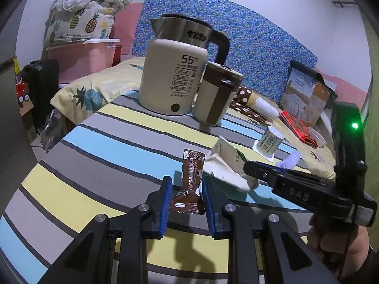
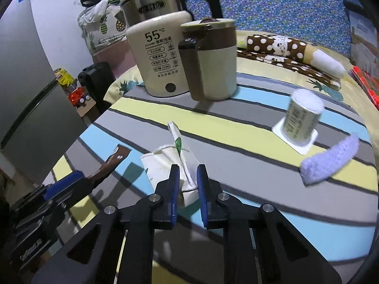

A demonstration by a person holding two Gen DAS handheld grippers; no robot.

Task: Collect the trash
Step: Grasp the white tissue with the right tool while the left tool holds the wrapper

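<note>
— Left wrist view: what's readable?
— "55°C" on the one kettle (image 1: 170, 75) at 12 o'clock; one mug (image 1: 216, 94) beside it.
— Your tools?
— My left gripper (image 1: 186, 200) pinches one brown sachet (image 1: 190, 184); my right gripper (image 2: 187, 189) clamps one crumpled white wrapper (image 2: 165, 163); one yogurt cup (image 2: 300, 123) at 2 o'clock

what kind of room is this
Probably a bedroom: a striped table stands against a bed with a pineapple-print yellow sheet, beside folded pineapple-print bedding and a cream electric kettle.
</note>
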